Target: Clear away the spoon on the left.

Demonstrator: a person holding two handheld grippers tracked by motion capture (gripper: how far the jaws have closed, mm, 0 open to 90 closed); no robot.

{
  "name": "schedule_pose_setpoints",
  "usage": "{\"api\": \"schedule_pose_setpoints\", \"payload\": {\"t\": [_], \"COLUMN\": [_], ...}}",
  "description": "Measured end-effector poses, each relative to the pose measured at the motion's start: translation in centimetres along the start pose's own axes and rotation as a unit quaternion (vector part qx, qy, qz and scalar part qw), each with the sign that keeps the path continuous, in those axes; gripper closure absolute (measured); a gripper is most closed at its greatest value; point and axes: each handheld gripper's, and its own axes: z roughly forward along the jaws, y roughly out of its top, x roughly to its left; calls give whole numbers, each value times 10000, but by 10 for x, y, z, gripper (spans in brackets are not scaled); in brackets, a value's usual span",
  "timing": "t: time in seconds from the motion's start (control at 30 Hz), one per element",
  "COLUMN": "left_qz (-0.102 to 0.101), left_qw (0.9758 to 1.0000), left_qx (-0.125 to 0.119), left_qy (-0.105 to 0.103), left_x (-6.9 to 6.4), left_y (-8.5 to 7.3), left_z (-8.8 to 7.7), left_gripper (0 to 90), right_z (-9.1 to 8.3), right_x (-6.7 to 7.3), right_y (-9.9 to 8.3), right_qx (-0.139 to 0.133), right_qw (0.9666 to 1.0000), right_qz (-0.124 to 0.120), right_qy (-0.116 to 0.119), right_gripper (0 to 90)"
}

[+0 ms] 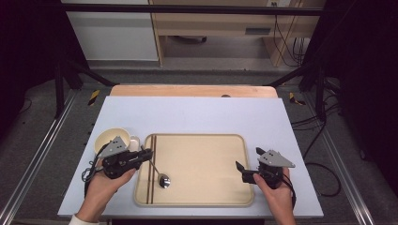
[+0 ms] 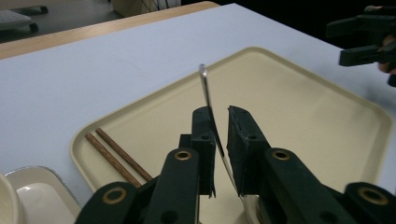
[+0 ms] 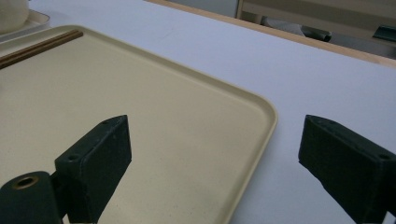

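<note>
Your left gripper [image 1: 149,154] stood over the tray's [image 1: 202,202] left part, jaws slightly parted around the spoon [image 1: 159,174] handle, its bowl resting on the tray beside the chopsticks [image 1: 151,168]. Your right gripper [image 1: 241,171] hovered spread wide, empty, at the tray's right edge.

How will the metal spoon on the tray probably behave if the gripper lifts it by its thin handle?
The spoon looks like polished metal, so it is probably stiff but slippery. Its handle is narrow between the left gripper pads, so it may pivot, with the bowl end swinging down. On the smooth tray it would likely slide easily.
</note>
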Motion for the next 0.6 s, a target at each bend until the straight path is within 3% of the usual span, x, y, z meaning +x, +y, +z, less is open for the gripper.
{"api": "schedule_pose_setpoints", "payload": {"t": [0.23, 0.6], "left_qz": [97, 96], "left_qw": [9994, 9972], "left_qx": [281, 735], "left_qy": [162, 113], "left_x": [5, 14], "left_y": [1, -1], "left_z": [30, 63], "left_gripper": [758, 721], "right_z": [0, 2], "right_x": [0, 2], "right_y": [0, -1], "right_qx": [1, 29], "right_qw": [10000, 10000], "right_qz": [10, 33], "right_qy": [19, 85], "right_gripper": [97, 96]}}
